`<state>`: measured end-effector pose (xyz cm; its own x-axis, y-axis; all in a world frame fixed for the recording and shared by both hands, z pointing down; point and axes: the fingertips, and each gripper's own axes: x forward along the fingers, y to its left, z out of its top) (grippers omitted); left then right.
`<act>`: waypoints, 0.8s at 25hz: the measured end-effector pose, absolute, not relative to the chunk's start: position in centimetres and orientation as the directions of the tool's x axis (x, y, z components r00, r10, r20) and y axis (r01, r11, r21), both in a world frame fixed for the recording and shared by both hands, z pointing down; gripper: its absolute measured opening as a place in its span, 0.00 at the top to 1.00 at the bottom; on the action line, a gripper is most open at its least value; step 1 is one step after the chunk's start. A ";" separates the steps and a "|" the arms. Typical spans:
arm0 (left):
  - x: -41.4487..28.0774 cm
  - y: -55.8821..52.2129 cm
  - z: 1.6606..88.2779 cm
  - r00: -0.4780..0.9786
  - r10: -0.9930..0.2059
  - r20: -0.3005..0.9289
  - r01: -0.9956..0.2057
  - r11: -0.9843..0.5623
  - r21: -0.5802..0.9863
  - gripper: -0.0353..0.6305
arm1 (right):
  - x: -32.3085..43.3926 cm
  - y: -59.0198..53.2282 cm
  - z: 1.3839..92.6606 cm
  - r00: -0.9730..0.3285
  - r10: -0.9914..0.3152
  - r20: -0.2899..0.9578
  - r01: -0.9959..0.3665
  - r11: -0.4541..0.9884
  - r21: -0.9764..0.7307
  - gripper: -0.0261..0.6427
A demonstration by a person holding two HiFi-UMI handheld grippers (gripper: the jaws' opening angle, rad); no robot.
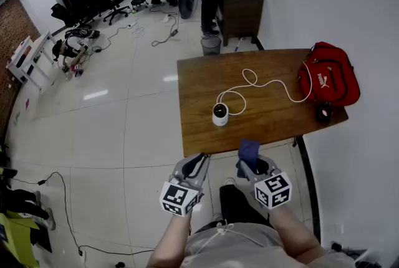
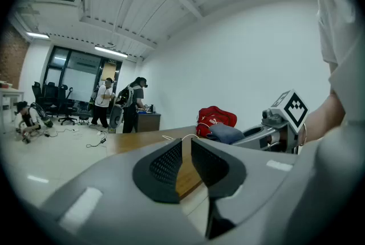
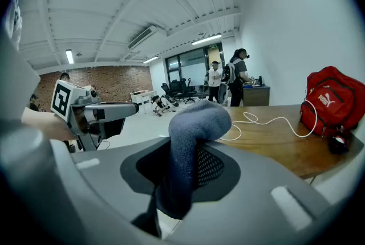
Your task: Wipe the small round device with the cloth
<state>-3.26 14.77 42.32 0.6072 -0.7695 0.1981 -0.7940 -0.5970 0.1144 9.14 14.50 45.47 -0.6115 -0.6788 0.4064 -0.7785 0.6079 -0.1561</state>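
Right gripper (image 1: 252, 166), jaws clamped on the blue cloth (image 1: 248, 149), faces the small round device (image 1: 220, 114), which stands on the table (image 1: 199, 80) ahead and slightly left of them. Left gripper (image 1: 199, 162) is closed on nothing.

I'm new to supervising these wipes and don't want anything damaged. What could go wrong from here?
1. The device stands free near the table's front edge. A push from the cloth could tip or slide it, and the left hand-held gripper is shut, not steadying it.
2. Its cable loops behind. The right hand-held gripper might snag it and drag the device.
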 end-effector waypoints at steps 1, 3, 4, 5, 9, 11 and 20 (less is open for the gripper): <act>-3.0 13.6 42.2 0.609 -0.770 0.191 -0.793 -0.597 0.121 0.88 | 9.2 13.2 45.7 -0.613 -0.674 0.413 -0.777 0.608 -0.160 0.80; -2.5 11.1 42.1 0.613 -0.770 0.179 -0.790 -0.599 0.131 0.88 | 9.5 10.6 46.1 -0.615 -0.665 0.423 -0.774 0.611 -0.166 0.80; -2.3 9.9 42.0 0.614 -0.770 0.175 -0.790 -0.599 0.132 0.88 | 9.5 9.4 46.2 -0.618 -0.660 0.427 -0.772 0.614 -0.168 0.80; -2.2 8.7 42.0 0.613 -0.771 0.174 -0.790 -0.599 0.131 0.88 | 9.6 8.1 46.3 -0.621 -0.655 0.431 -0.768 0.618 -0.169 0.80; -1.7 3.9 42.7 0.606 -0.771 0.193 -0.795 -0.590 0.139 0.88 | 9.2 3.4 46.9 -0.647 -0.618 0.446 -0.739 0.653 -0.166 0.80; -1.5 1.9 43.5 0.604 -0.769 0.211 -0.797 -0.587 0.142 0.89 | 9.0 1.3 47.2 -0.663 -0.606 0.441 -0.723 0.671 -0.166 0.80; -0.5 -4.1 47.1 0.587 -0.769 0.252 -0.809 -0.562 0.170 0.94 | 7.1 -4.3 51.3 -0.721 -0.501 0.478 -0.653 0.722 -0.228 0.80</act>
<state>-0.53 -4.12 47.08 0.5875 -0.7689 0.2524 -0.8092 -0.5624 0.1703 7.13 -4.34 51.34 -0.7212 -0.5009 0.4785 -0.6530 0.7221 -0.2284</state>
